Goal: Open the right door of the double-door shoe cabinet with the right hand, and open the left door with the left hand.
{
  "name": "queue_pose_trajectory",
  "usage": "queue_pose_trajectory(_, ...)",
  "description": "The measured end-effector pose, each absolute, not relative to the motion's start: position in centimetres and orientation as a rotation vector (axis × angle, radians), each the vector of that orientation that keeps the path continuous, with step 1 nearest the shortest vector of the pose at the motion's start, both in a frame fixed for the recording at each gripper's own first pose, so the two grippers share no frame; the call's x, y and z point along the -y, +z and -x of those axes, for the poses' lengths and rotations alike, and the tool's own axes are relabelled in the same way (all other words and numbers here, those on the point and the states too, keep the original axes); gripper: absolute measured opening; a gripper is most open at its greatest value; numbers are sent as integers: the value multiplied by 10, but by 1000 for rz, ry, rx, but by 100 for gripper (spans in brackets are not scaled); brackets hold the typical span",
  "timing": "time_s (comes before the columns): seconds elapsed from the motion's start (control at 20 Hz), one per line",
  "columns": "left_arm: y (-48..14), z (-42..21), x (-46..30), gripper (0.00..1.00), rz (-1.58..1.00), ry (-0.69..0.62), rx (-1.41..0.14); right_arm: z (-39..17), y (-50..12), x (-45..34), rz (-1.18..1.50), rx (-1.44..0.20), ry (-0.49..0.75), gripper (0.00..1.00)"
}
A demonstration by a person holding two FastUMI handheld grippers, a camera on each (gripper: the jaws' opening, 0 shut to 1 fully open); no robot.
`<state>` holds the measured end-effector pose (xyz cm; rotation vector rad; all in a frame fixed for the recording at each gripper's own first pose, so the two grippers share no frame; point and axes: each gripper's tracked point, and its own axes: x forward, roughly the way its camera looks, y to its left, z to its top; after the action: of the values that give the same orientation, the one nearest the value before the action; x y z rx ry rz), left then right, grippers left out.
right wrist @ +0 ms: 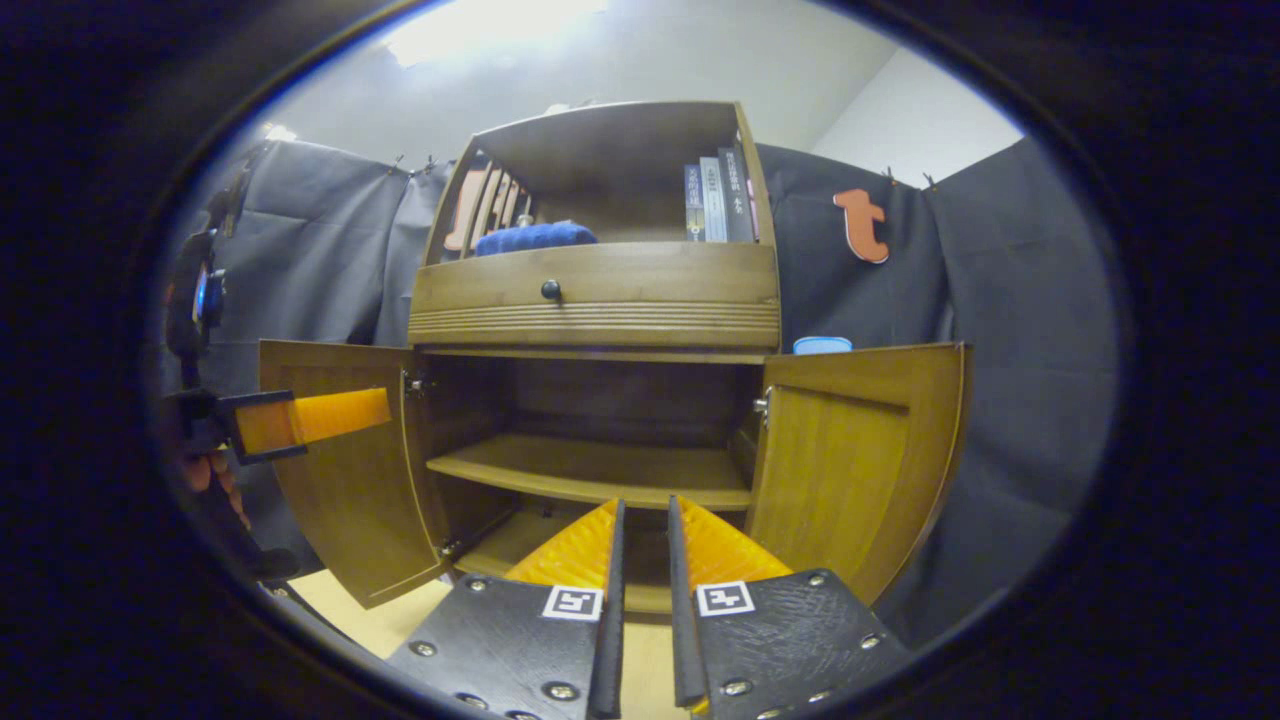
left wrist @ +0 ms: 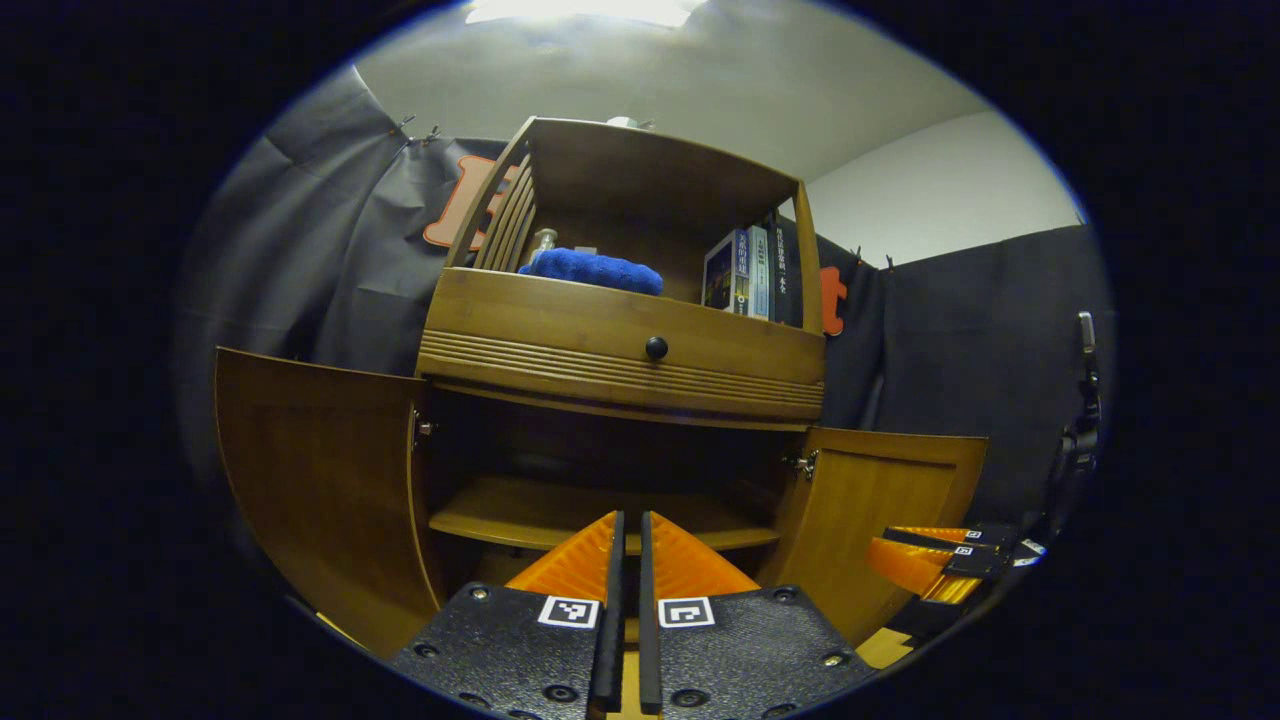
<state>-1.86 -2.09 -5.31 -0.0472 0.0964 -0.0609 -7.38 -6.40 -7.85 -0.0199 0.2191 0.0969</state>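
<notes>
The wooden shoe cabinet stands in front of me with both lower doors swung wide. Its left door and right door both hang outward, baring an inner shelf with nothing on it. My left gripper is shut with nothing between its fingers and points at the open compartment; in the right gripper view it hovers in front of the left door. My right gripper is also shut and holds nothing, a thin slit between its fingers; in the left gripper view it sits low beside the right door.
Above the doors is a drawer with a black knob. The open top shelf holds a blue towel and books. A blue-topped object peeks over the right door. Black cloth walls surround the cabinet; the pale floor lies below.
</notes>
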Motion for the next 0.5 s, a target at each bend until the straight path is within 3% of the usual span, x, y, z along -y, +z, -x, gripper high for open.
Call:
queue_pose_trajectory(0.4, -45, 46, -64, 8, -42, 137, -110, 56, -68, -6, -11, -185, 251, 20)
queue_pose_trajectory(0.45, -41, 47, -76, 8, -59, 165, -109, 53, -61, -11, -14, -165, 261, 27)
queue_pose_trajectory(0.5, -38, 51, -87, 8, -74, 197, -104, 48, -54, -13, -15, -145, 257, 27)
